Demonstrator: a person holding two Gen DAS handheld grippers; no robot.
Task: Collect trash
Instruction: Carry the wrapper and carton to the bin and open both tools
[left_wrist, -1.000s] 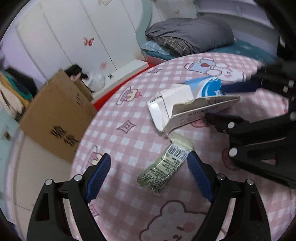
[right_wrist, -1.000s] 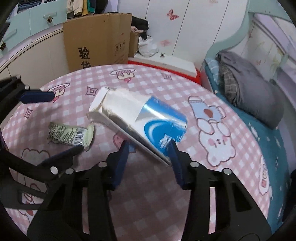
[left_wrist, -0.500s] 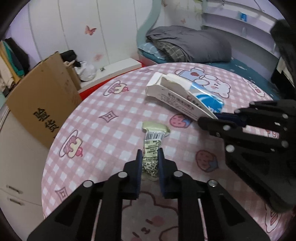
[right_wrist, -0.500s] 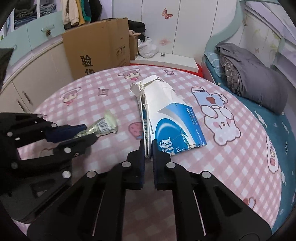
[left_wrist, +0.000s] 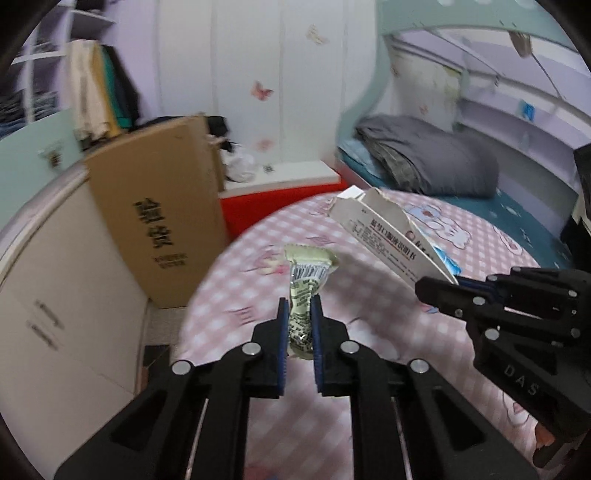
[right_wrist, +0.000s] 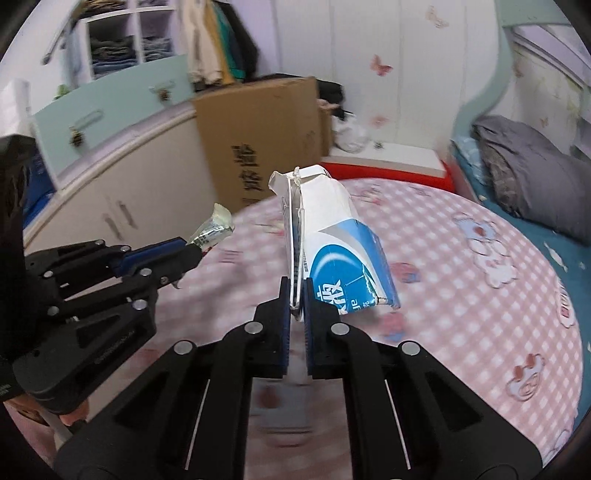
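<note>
We hold our left hand-held gripper (left_wrist: 299, 314) with its blue-padded jaws pressed onto a wrapper (left_wrist: 307, 291), raised and pointing forward. Our right hand-held gripper (right_wrist: 295, 299), just beside it, has its jaws clamped on a flattened carton (right_wrist: 332, 236), lifted likewise.

The small pale green plastic wrapper with a barcode (left_wrist: 306, 291) was held up in the air above the pink checked counter (left_wrist: 369, 369), its crimped end pointing up. The flattened white and blue cardboard carton (right_wrist: 332, 240) was also lifted off the counter, tilted, with its torn open end away from the camera and its edge pinched.
</note>
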